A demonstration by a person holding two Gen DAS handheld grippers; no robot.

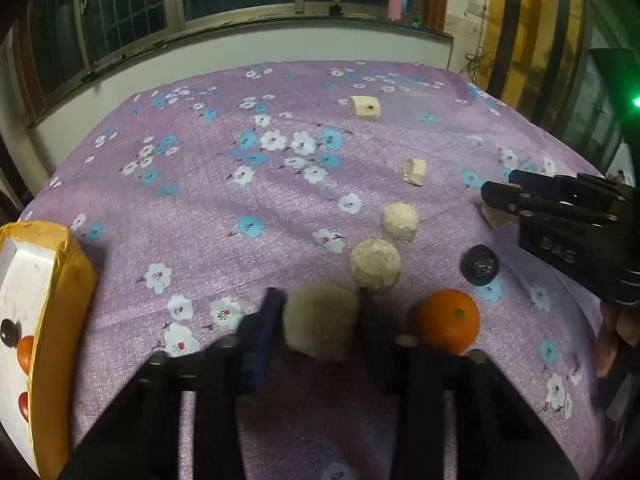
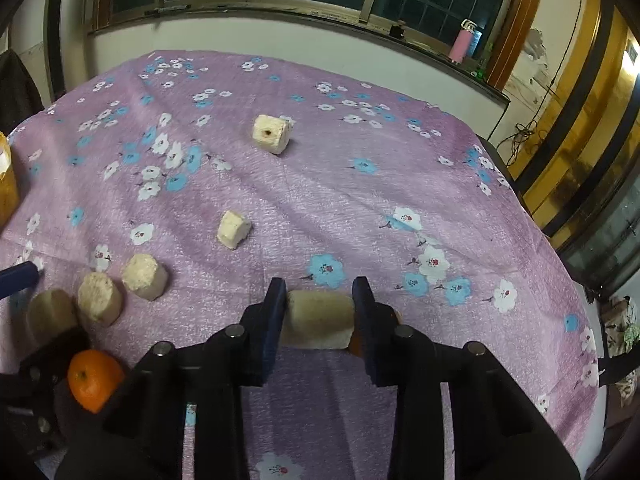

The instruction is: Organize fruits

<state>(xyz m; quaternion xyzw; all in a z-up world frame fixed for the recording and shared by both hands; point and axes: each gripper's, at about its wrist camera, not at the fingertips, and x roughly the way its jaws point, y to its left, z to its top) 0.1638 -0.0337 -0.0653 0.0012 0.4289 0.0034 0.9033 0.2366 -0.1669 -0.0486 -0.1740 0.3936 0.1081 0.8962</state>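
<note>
The left gripper (image 1: 322, 322) is clamped on a blurred, pale beige round chunk (image 1: 322, 326), its lower edge hidden behind the black claw frame. Just right of that claw sits a glossy orange tangerine (image 1: 448, 320), partly cut off by the frame. Ahead of its tips lie two more pale cylindrical chunks (image 1: 375, 263), nearly touching each other, and farther ahead a small cream wedge (image 1: 415, 172) and a cream block with a dark hole (image 1: 363, 108). Ahead and to the right rests a dark purple wrinkled ball (image 1: 480, 264). Far left of the claw, a white box with a yellow taped rim (image 1: 60, 280) runs off the frame; the dark and red-orange fruits inside are half hidden.

The right gripper (image 2: 320, 312) squeezes a beige cylinder (image 2: 318, 320) lying sideways between its blue pads; an orange sliver behind the right pad is too hidden to identify. Everything rests on a purple flowered cloth (image 2: 360, 208).
</note>
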